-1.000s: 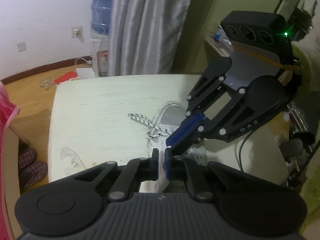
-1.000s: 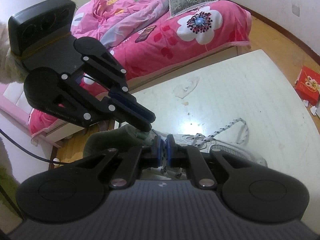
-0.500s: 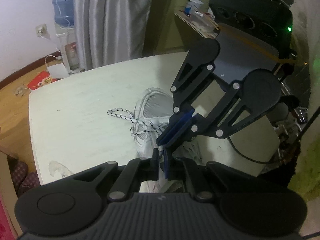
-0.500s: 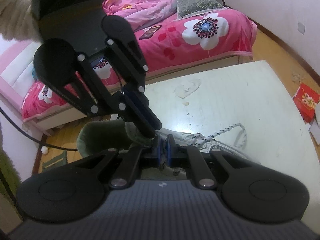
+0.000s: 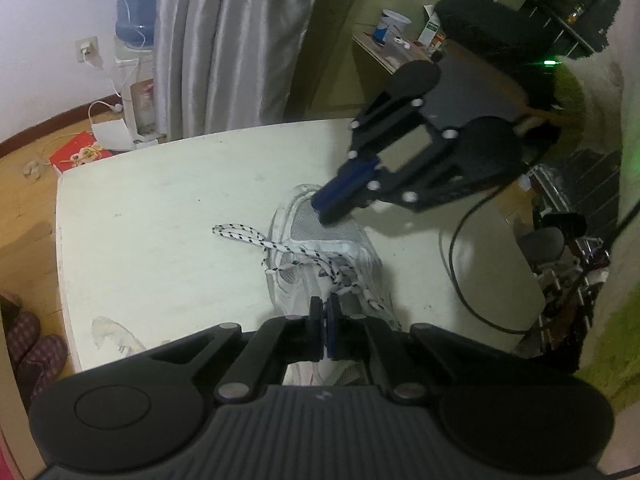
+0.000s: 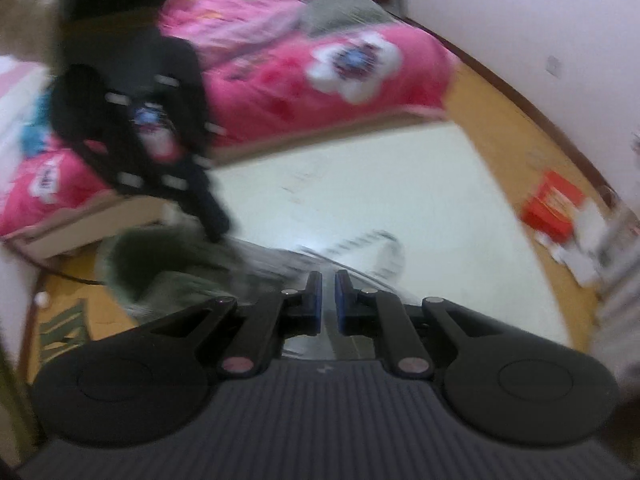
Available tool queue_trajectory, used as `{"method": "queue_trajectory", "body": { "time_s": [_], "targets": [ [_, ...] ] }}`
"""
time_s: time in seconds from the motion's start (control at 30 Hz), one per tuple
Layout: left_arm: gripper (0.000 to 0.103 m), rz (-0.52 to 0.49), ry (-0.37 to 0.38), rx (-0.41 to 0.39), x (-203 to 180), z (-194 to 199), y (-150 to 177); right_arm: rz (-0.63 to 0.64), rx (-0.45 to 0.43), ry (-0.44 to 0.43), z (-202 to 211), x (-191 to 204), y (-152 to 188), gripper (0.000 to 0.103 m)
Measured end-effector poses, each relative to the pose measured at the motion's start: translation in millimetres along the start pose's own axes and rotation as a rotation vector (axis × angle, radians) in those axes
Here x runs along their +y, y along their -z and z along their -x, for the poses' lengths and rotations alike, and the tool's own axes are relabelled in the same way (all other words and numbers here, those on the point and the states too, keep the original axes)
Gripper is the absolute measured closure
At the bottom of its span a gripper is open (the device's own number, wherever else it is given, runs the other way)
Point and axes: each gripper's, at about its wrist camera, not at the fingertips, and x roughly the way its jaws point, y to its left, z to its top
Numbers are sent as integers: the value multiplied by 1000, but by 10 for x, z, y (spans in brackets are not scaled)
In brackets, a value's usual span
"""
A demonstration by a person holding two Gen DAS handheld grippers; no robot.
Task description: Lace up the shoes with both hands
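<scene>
Clenching left tongs (image 5: 324, 312) over shoe (image 5: 320, 240) lying mid-worktop (image 5: 160, 248), toe toward far edge; pinching lace (image 5: 248, 237) or not, impossible telling. Holding right tongs (image 6: 328, 278) slightly parted. Risking yanking lace from eyelets, dragging shoe

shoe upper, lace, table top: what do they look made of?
Shoe: white upper, seemingly synthetic, with grey mesh at the toe; a fine weave texture shows there.
Lace: braided cord, white with dark flecks, matte.
Table: cream painted or laminated board, probably; smooth with a slight sheen, scuffed, coating chipped near one edge.
</scene>
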Motion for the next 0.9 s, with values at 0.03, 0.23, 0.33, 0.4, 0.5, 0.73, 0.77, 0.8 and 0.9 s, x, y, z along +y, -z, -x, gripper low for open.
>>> {"method": "queue_trajectory", "body": {
  "time_s": [0.03,0.23,0.33,0.4,0.5,0.73,0.77,0.8,0.9],
  "targets": [
    [102,-1,-1,-1,-5,17,6,9,24,1,-53,-27,-2,96],
    [103,12,-31,-11,-9,159,84,155,105,52,-265,60,-34,96],
    [103,34,-65,-4,41,251,154,114,117,44,-285,21,-51,97],
    [103,52,-82,0,58,327,199,115,120,52,-293,38,-49,97],
    [102,102,-81,-19,64,394,195,115,124,65,-305,64,-47,97],
    [91,176,9,-27,42,195,71,117,133,96,-334,123,-42,96],
    [88,176,19,-26,25,164,49,117,134,100,-338,131,-42,96],
    [88,175,27,-26,9,133,26,117,135,104,-342,139,-41,96],
    [88,160,29,-3,-31,60,-26,118,130,108,-340,136,-36,96]
  ]
}}
